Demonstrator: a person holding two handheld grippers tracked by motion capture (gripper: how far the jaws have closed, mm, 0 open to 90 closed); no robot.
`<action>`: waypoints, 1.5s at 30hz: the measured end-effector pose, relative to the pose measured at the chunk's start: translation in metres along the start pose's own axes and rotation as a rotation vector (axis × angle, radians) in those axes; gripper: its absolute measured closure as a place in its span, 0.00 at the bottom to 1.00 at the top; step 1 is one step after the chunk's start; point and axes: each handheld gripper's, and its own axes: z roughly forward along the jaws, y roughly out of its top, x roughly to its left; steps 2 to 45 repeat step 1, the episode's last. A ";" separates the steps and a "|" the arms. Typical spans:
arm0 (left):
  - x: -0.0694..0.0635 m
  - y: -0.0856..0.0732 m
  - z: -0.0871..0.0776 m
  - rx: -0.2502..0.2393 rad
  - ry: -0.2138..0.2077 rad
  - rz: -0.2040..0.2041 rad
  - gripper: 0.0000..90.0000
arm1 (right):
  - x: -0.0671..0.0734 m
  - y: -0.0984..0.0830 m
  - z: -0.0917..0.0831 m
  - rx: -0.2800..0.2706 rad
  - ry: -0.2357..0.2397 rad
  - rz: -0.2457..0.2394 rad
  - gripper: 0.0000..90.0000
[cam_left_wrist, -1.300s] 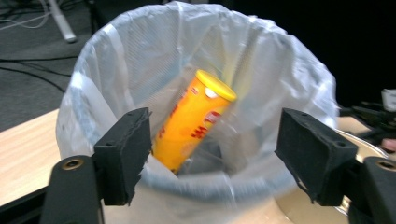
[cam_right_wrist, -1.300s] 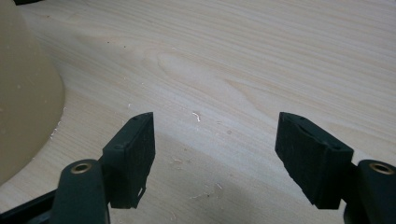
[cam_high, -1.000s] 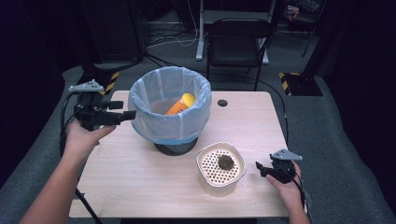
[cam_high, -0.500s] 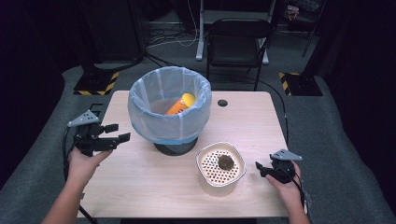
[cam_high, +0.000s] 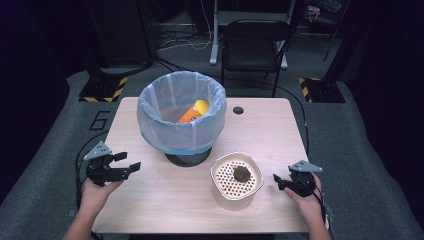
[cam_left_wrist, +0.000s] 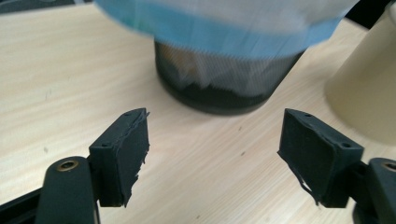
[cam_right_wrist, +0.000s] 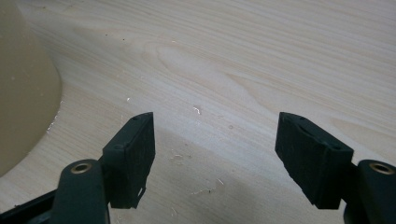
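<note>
A pale wooden table stands on grey carpet in a dark room, with a black chair behind it. A mesh bin lined with a light blue bag holds an orange bottle. Near the front edge sits a cream perforated container bearing a dark clump. The left tongs, held low at the table's left edge, have just been opening and stand spread, empty. The right tongs rest spread and empty just right of the container.
</note>
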 end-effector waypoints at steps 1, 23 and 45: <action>0.002 -0.004 0.002 0.004 0.016 -0.005 0.24 | -0.001 0.000 0.000 0.004 -0.001 -0.006 0.32; 0.002 -0.004 0.002 0.004 0.016 -0.005 0.24 | -0.001 0.000 0.000 0.004 -0.001 -0.006 0.32; 0.002 -0.004 0.002 0.004 0.016 -0.005 0.24 | -0.001 0.000 0.000 0.004 -0.001 -0.006 0.32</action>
